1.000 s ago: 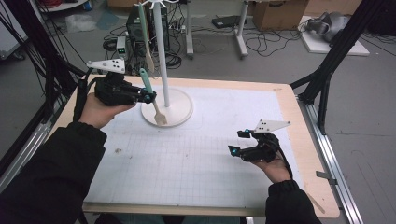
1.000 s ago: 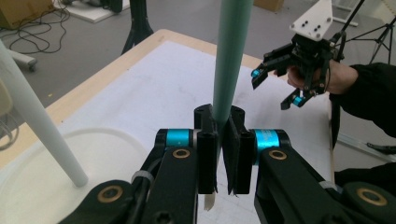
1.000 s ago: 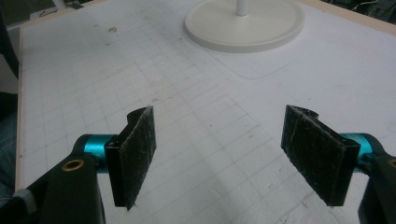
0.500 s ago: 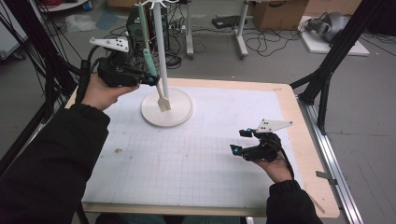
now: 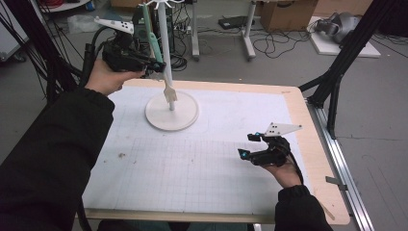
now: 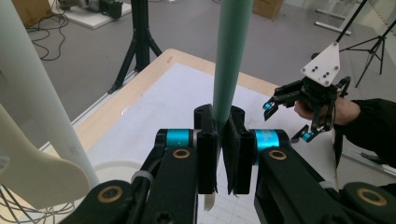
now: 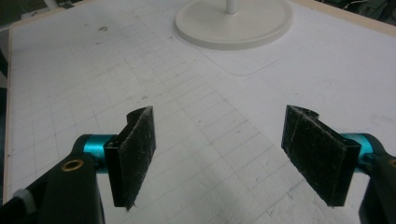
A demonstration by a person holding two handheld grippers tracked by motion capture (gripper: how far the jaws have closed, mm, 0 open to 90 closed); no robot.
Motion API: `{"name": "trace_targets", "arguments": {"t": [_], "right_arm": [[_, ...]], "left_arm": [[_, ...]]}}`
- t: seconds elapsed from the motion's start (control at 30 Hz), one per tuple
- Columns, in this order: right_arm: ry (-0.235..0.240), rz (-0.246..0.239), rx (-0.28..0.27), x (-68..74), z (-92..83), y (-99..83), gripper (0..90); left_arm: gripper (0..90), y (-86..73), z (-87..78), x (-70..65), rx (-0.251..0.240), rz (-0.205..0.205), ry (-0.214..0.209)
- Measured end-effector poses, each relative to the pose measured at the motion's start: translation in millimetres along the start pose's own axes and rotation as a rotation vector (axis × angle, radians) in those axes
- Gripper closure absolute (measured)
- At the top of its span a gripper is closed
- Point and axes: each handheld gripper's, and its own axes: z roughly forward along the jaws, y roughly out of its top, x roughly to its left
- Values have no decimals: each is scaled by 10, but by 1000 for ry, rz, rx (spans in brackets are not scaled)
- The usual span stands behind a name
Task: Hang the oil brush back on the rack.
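Green-handled spatula [image 5: 159, 60] hangs near-upright, white blade down, handle clamped by left gripper [image 5: 156, 67]; right gripper [image 5: 250, 145] open.

We can read no text, label, brand, number or sign in these views. The white mat [image 5: 202, 159] across the middle of the high view carries only a plain printed grid, and the cardboard boxes [image 5: 284, 12] at the top edge show no legible print.

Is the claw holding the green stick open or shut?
Shut. The left gripper has both black pads pressed against the green handle, with no gap showing.
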Motion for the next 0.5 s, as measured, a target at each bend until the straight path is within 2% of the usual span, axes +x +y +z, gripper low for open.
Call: {"name": "trace_targets", "arguments": {"t": [0.5], "right_arm": [[-1,1,8,-40,10,-21,244]], "left_arm": [[840,296,-5,202,12,-7,-19]]}}
